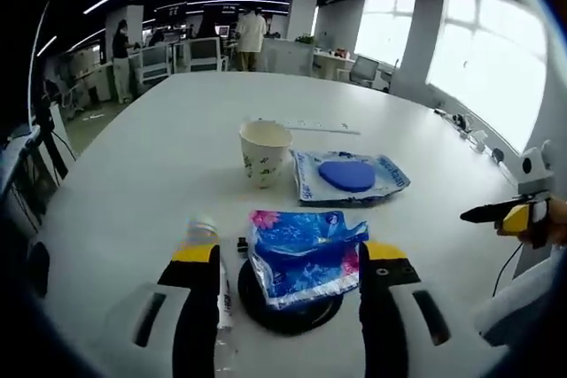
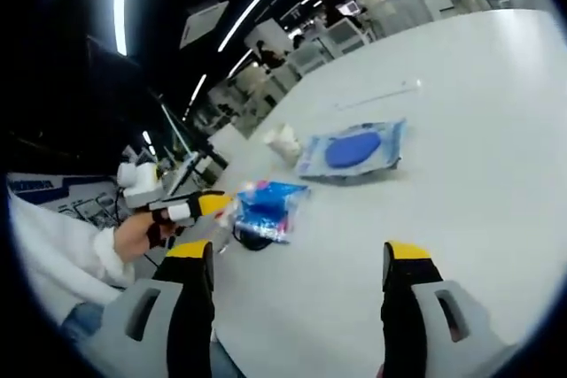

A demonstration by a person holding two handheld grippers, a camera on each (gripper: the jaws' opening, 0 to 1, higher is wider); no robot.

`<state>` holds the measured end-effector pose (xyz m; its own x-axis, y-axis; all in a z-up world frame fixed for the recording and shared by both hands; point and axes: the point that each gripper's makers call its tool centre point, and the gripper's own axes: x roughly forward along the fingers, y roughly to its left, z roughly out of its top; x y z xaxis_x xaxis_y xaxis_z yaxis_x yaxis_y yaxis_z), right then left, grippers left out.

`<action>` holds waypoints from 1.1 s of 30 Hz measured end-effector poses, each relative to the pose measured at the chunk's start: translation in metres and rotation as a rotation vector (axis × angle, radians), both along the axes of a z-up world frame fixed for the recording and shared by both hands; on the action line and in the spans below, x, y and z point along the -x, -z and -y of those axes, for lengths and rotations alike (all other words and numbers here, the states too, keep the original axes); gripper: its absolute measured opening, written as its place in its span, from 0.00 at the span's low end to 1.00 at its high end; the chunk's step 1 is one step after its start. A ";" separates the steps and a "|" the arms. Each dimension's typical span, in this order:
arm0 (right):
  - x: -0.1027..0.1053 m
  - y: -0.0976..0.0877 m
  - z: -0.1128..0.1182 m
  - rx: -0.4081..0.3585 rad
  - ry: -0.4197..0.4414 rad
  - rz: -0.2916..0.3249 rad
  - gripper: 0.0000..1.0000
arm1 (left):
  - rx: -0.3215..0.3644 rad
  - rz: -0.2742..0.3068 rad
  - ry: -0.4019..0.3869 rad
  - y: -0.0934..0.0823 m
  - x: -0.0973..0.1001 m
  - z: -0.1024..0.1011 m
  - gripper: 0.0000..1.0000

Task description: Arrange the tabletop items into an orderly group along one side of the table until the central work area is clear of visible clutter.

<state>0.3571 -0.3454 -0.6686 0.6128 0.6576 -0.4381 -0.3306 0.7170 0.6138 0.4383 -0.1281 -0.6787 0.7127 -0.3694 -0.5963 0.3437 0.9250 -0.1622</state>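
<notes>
White tabletop [image 1: 133, 174] carries a paper cup [image 1: 264, 153]; left hand-held gripper [image 1: 288, 258] stands wide around a blue packet [image 1: 304, 254], right hand-held gripper [image 2: 299, 254] wide, empty.

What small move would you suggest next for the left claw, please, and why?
Probably ease the left claw forward and close on the blue packet. Its jaws stand open on either side of the packet, which lies over a black disc; the paper cup sits farther off.
</notes>
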 end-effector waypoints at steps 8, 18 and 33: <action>0.007 0.001 0.001 -0.015 0.000 -0.012 0.76 | 0.005 0.005 -0.018 -0.003 0.006 -0.001 0.64; 0.008 0.004 0.000 -0.037 -0.003 -0.037 0.75 | -0.005 0.000 -0.038 -0.001 0.013 -0.006 0.64; 0.004 0.013 -0.002 -0.033 0.001 -0.082 0.72 | 0.015 -0.017 -0.081 0.005 0.015 -0.023 0.62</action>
